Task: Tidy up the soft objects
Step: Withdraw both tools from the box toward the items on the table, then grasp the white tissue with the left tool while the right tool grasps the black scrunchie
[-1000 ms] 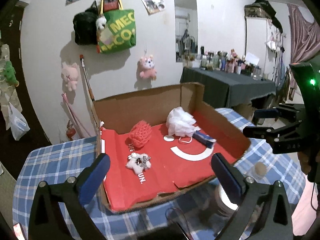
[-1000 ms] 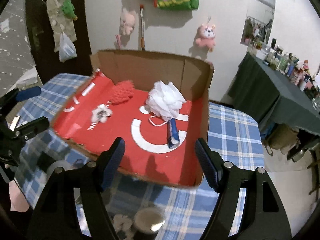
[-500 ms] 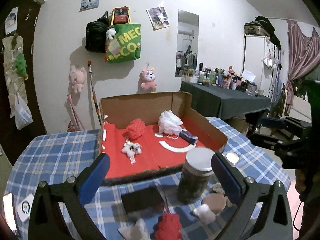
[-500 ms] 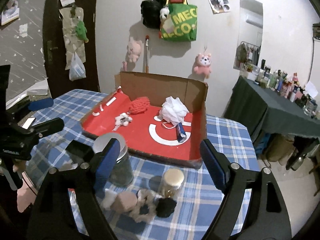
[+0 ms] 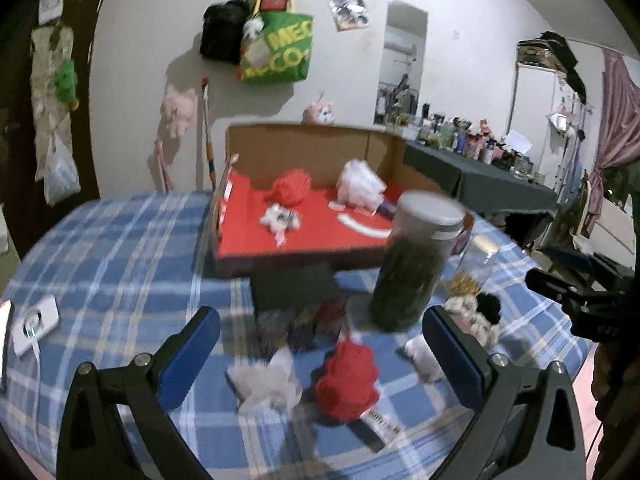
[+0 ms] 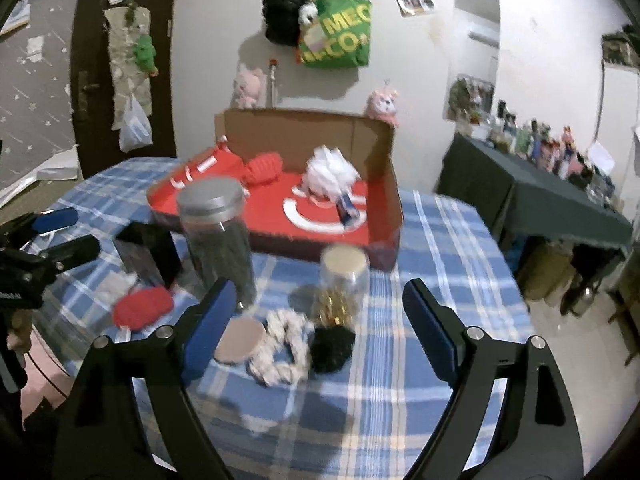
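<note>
A shallow cardboard box (image 5: 304,148) (image 6: 304,132) with a red floor holds a red puff (image 5: 292,186), a white mesh puff (image 5: 358,184) (image 6: 330,174) and a small white plush toy (image 5: 280,218). On the blue checked cloth in front lie a red knit ball (image 5: 348,376) (image 6: 142,308), a pale fluffy piece (image 5: 266,380), a white braided scrunchie (image 6: 282,346) and a black pompom (image 6: 332,346). My left gripper (image 5: 320,354) is open just above the red ball. My right gripper (image 6: 318,330) hangs over the scrunchie and pompom with its jaws opening and nothing between the pads.
A tall jar (image 5: 416,256) (image 6: 218,236) with a silver lid, a short jar (image 6: 344,280), a black box (image 5: 294,286) (image 6: 146,252) and a round tan disc (image 6: 240,340) stand among the soft things. A phone (image 5: 34,324) lies at the cloth's left edge. A dark side table (image 6: 532,196) stands to the right.
Both grippers have drawn back from the box and sunk toward the near part of the table. The jars and loose soft things in front of the box have come into view.
</note>
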### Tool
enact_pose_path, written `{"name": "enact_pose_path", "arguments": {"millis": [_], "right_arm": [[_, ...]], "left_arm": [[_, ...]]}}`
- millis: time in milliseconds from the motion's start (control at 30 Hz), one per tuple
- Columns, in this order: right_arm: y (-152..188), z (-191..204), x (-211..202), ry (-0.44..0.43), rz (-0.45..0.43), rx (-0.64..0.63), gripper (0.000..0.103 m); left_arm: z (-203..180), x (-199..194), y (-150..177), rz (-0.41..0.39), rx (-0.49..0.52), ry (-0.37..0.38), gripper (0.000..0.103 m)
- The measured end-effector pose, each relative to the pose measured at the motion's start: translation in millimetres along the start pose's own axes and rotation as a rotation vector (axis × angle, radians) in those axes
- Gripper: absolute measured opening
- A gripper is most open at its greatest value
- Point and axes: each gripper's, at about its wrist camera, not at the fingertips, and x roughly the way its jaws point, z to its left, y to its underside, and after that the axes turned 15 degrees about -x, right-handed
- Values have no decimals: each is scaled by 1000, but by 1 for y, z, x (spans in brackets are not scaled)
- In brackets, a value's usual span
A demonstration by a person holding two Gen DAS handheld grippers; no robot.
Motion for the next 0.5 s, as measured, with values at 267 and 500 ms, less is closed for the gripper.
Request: {"name": "enact_pose_path", "arguments": {"millis": [267,500], "right_arm": [[36,-8,25,-7,79,87,86],[48,-12,43,-15,114,111,85]], "left_arm": [[28,16,16,53,-42,-69,103],[48,26,18,95,-57,-127,102]]}}
